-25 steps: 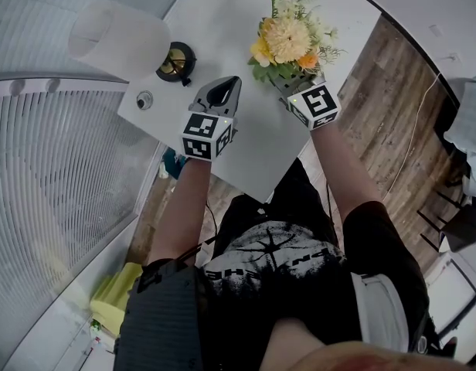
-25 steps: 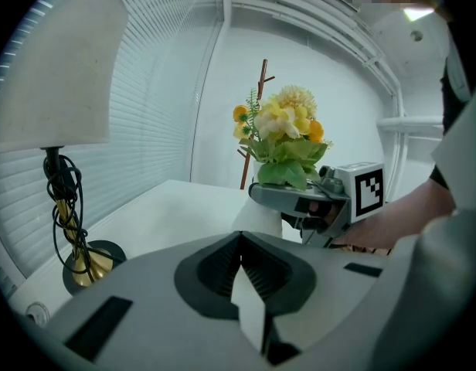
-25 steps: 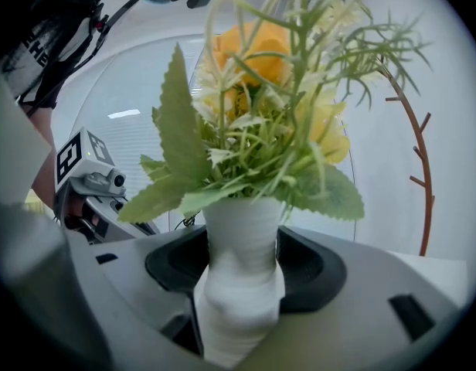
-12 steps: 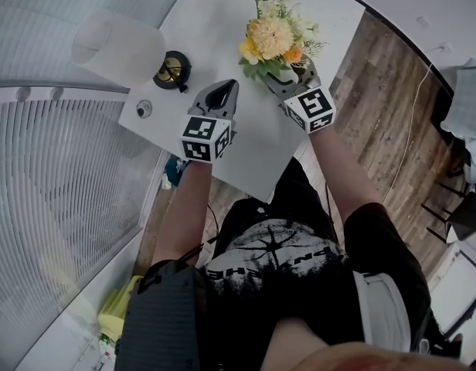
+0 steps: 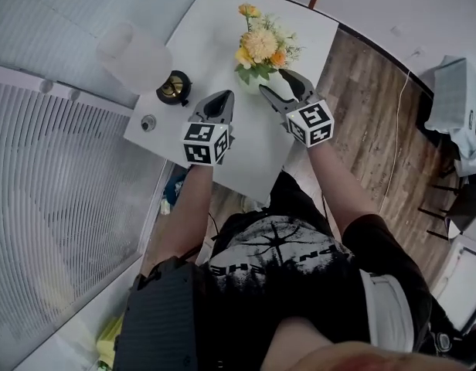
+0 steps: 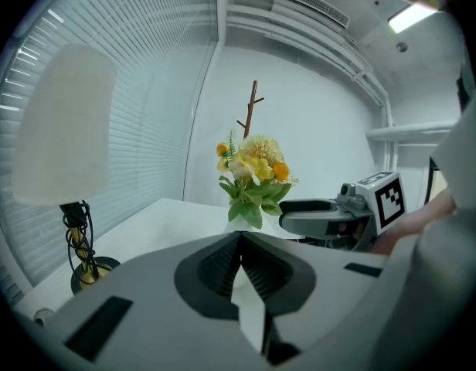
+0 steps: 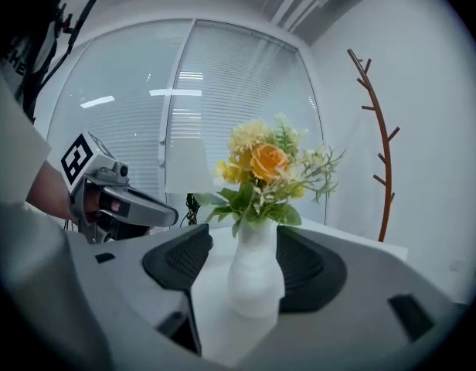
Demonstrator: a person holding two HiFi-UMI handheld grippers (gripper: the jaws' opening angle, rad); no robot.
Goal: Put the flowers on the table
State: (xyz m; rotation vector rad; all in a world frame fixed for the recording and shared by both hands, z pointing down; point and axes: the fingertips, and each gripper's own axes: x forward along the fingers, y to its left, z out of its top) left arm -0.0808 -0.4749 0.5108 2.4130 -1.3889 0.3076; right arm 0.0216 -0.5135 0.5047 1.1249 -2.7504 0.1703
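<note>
A bunch of yellow and orange flowers [image 5: 260,46] in a white vase [image 7: 255,275] stands upright on the white table [image 5: 215,29]. My right gripper [image 5: 275,86] is on the near side of it, and its jaws have just been opening. In the right gripper view the vase stands between the spread pads [image 7: 180,263], with a gap on the left side. To its left my left gripper [image 5: 220,97] hovers over the table, shut and empty [image 6: 239,238]. The left gripper view shows the flowers [image 6: 253,165] and the right gripper [image 6: 319,213] ahead.
A lamp with a white shade [image 5: 134,52] and a black and gold base [image 5: 175,88] stands at the table's left, with a small round object [image 5: 148,122] near the corner. Window blinds [image 5: 60,207] run along the left. Wooden floor [image 5: 369,122] lies to the right. A brown coat stand [image 7: 375,130] is behind.
The right gripper's jaws have spread and drawn back toward me from the vase, which stays standing on the table. The left gripper has risen a little, still shut.
</note>
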